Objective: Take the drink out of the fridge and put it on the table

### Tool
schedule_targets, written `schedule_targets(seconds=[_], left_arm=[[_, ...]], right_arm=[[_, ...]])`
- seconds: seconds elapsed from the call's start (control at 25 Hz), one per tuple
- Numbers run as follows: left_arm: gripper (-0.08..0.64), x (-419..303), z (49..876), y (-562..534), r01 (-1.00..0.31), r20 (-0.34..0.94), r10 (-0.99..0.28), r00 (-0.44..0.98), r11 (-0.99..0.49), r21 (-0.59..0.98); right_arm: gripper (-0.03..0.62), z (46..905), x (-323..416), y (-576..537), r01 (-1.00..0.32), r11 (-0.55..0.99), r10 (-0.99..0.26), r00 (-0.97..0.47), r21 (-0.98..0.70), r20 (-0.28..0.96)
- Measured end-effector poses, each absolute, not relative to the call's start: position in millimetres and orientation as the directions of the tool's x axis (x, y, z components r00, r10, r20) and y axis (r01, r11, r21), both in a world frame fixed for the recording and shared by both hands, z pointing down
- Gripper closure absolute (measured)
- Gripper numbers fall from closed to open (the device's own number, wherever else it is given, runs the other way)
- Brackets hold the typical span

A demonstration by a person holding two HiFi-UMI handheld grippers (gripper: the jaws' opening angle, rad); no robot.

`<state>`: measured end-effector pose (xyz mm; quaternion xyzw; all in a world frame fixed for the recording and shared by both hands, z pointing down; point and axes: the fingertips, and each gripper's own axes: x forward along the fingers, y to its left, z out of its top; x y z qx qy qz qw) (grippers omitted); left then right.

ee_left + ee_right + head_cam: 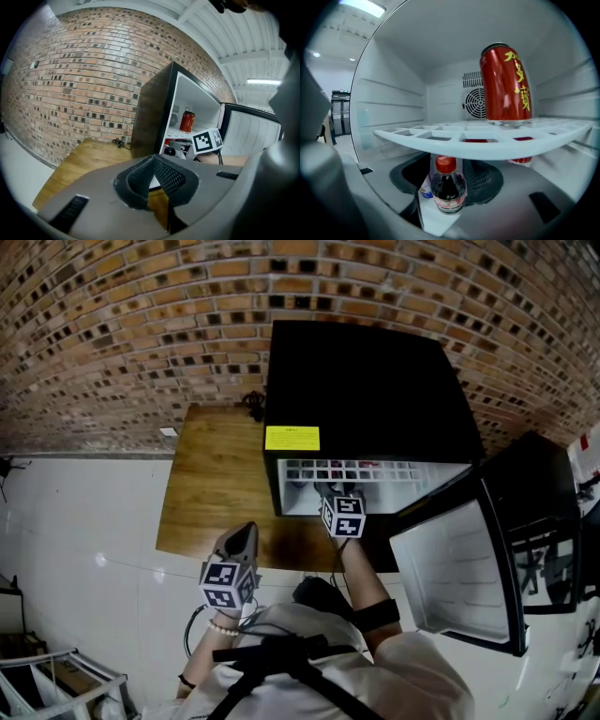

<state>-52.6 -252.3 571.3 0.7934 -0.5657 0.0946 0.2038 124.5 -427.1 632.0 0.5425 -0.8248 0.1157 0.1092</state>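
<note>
right gripper (pixel 448 165) is reaching into the lower part of the fridge (pixel 366 390), under the white shelf (pixel 440 140). the drink i'm after, a small bottle (pixel 448 190), sits right between its jaws. the jaws are spread about as wide as the bottle. the right pad looks close against it. on the left there's a sliver of gap where something white with a blue label shows through, so i wouldn't call it clamped.

the bottle stands upright on the fridge floor. it has dark cola-looking liquid, a red cap and a red label band round the belly. only the cap, shoulders and label are visible from the right gripper view. the base is hidden behind the gripper body.

up on the shelf there's a tall red can (pixel 505 84) with yellow characters, standing in front of the round fan grille at the back. a bit more red shows under the shelf on the right, but i can't make out what it is.

left gripper (pixel 153 159) has its jaws closed tip to tip with nothing in them. it hangs over the near edge of the wooden tabletop (pixel 211 484), well left of the fridge opening. the fridge door (pixel 469 568) is swung open to the right. there's a brick wall (pixel 141 315) behind everything.
</note>
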Motion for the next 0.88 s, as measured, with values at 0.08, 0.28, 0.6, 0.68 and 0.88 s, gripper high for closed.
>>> schedule_targets(seconds=[0.08,0.28,0.6,0.68,0.88], left_arm=[[0.560,-53.9,570.2,-254.3,-0.938,0.381,-0.860,0.339,-0.275,0.213],[0.560,-54.0,568.9,-257.2,-0.937,0.378,-0.861,0.341,-0.278,0.213],[0.560,-54.8,568.3,-256.8,-0.935,0.374,-0.861,0.346,-0.282,0.215],[0.560,-54.2,568.1,-256.0,-0.933,0.374,-0.858,0.351,-0.289,0.213],[0.560,-56.3,565.1,-251.3,-0.927,0.372,-0.852,0.369,-0.309,0.212]], right_arm=[[0.354,631.3,121.9,-429.0,-0.919,0.387,-0.869,-0.390,-0.073,0.306],[0.373,636.1,120.6,-431.9,-0.921,0.388,-0.868,-0.376,-0.029,0.326],[0.426,633.6,119.2,-428.8,-0.914,0.404,-0.857,-0.389,-0.026,0.338],[0.428,633.5,120.0,-425.5,-0.913,0.407,-0.856,-0.391,-0.025,0.339],[0.428,633.8,121.1,-410.5,-0.918,0.396,-0.859,-0.381,-0.027,0.342]])
